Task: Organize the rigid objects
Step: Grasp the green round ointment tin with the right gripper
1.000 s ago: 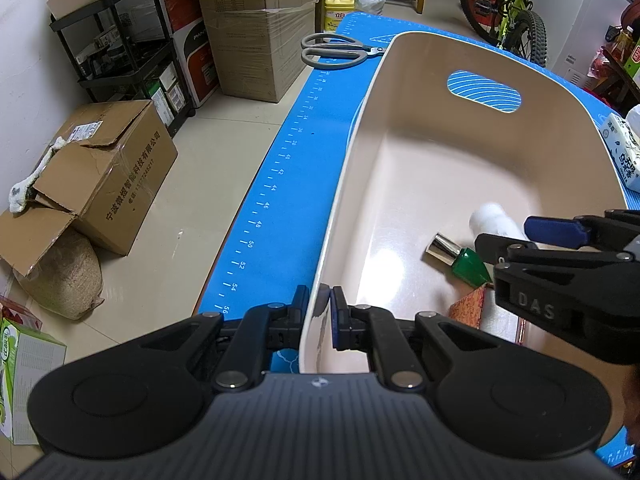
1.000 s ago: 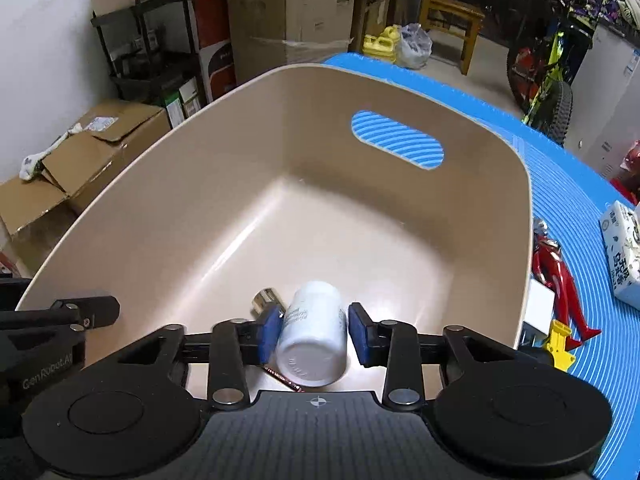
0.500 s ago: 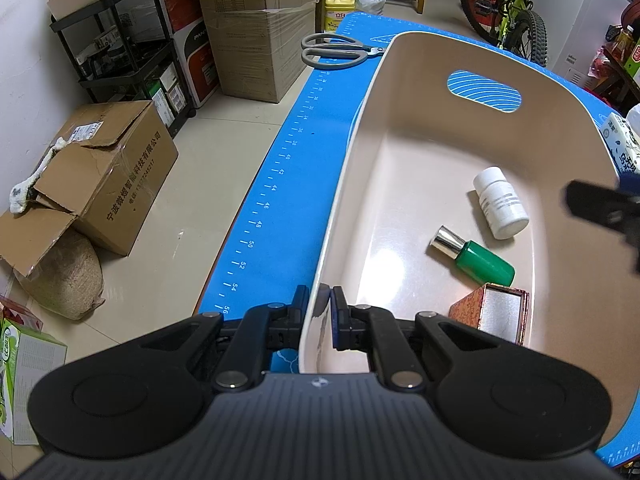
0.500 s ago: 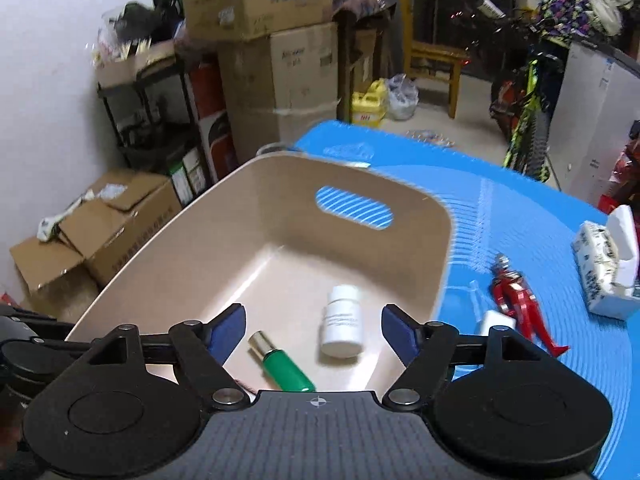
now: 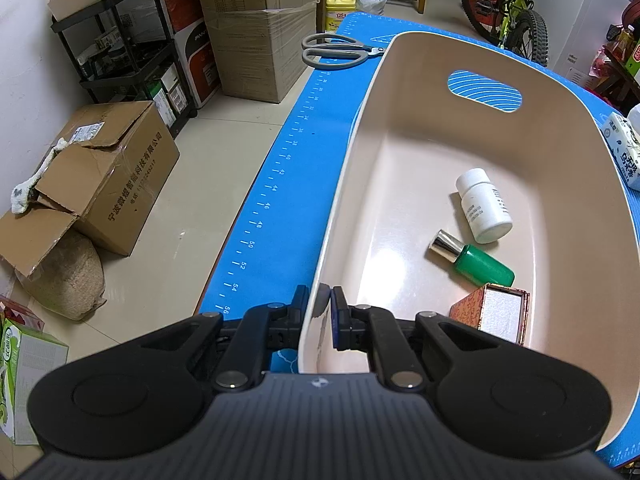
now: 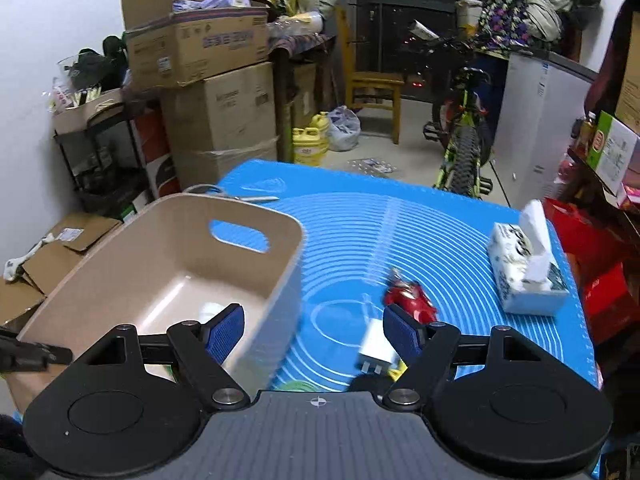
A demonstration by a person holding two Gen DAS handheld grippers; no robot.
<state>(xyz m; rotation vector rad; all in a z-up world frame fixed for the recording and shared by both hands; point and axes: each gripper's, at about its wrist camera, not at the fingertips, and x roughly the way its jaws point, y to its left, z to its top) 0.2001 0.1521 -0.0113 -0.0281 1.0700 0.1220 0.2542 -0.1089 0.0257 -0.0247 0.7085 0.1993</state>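
Observation:
A beige plastic basin (image 5: 352, 152) (image 6: 280, 280) stands on the blue mat. My left gripper (image 5: 320, 312) is shut on its near rim. Inside lie a white pill bottle (image 5: 484, 204), a green bottle with a silver cap (image 5: 476, 262) and a small patterned box (image 5: 496, 312). My right gripper (image 6: 314, 330) hangs open and empty above the basin's right wall. Just past it on the mat lie a white plug adapter (image 6: 376, 348) and a red toy figure (image 6: 412, 298).
A tissue box (image 6: 524, 272) sits at the mat's right. Grey scissors (image 5: 336, 52) lie beyond the basin's far left corner. A yellow piece (image 6: 396, 372) lies by the adapter. Cardboard boxes, a shelf and a bicycle stand on the floor around the table.
My right gripper let go of the white pill bottle in the basin, opened wide, then lifted and swung right toward the mat. The left gripper kept its hold on the rim.

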